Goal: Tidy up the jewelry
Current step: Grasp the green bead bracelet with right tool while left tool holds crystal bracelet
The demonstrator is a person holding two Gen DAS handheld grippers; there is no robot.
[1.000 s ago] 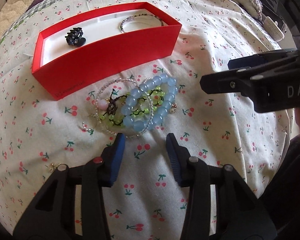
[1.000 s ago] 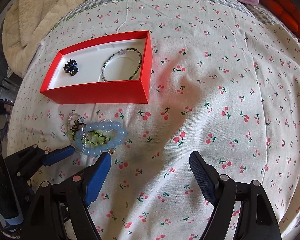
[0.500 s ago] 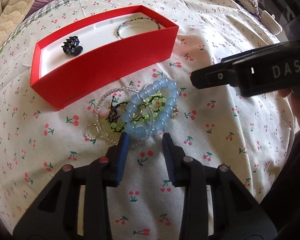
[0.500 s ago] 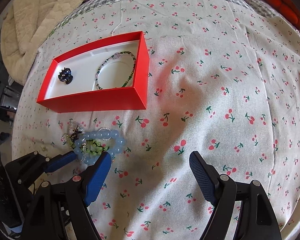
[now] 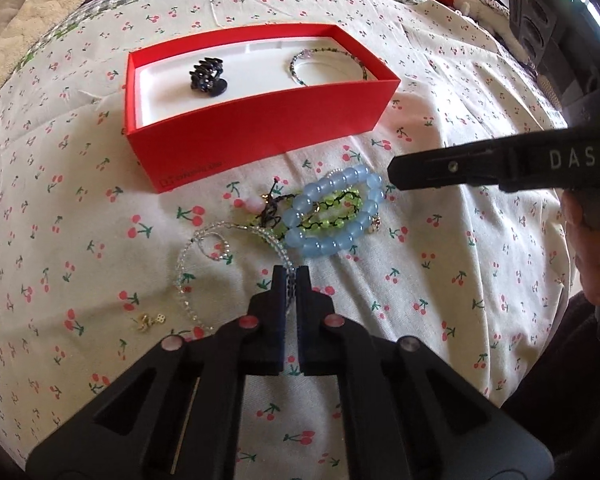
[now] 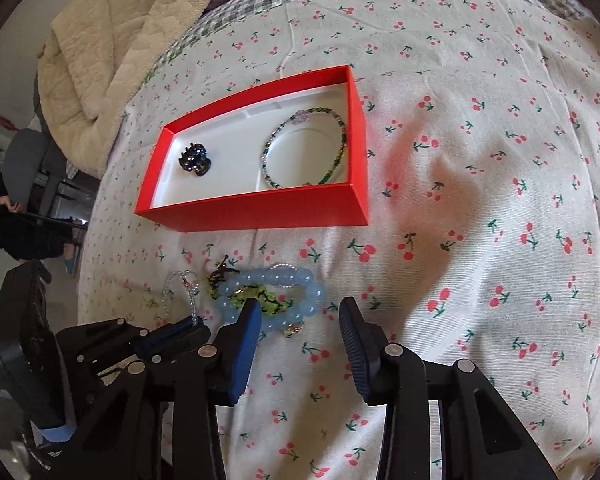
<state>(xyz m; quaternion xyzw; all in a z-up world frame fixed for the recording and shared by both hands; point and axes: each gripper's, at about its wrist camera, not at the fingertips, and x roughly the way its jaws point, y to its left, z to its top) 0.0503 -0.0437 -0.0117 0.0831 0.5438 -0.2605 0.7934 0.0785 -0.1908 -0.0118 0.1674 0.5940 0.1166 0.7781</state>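
Off to the left of the left gripper (image 5: 291, 276), some tiny gold earrings (image 5: 151, 319) sit on the cherry-print cloth (image 5: 440, 312), and a clear bead strand (image 5: 236, 236) loops from there right up between the tips. Its jaws are pinched together on that clear strand, which curls into a small ring shape at its far end.

Just ahead of those jaws and a bit to the right is the jewelry pile: a chunky pale blue bead bracelet (image 5: 334, 216), translucent and glossy, lies on top of a lime green bead bracelet (image 5: 332, 208) knotted on black cord, with a pink bead (image 5: 254, 205) poking out at the left edge. All of it is tangled and touching.

Farther beyond the tips sits the red box (image 5: 260, 128) with a white liner. Inside it, a dark blue hair claw (image 5: 207, 76) is at the left end and a thin green-and-purple beaded bracelet (image 5: 324, 65) is laid in a circle at the right end.

Over in the right wrist view, the right gripper (image 6: 298, 324) hovers with its jaws spread wide apart, holding nothing. The blue bracelet (image 6: 276, 296) is just in front of its left finger, touching or nearly so, hard to say. The left gripper (image 6: 188, 326) is just beside it to the left, and the red box (image 6: 260, 212) is further ahead.
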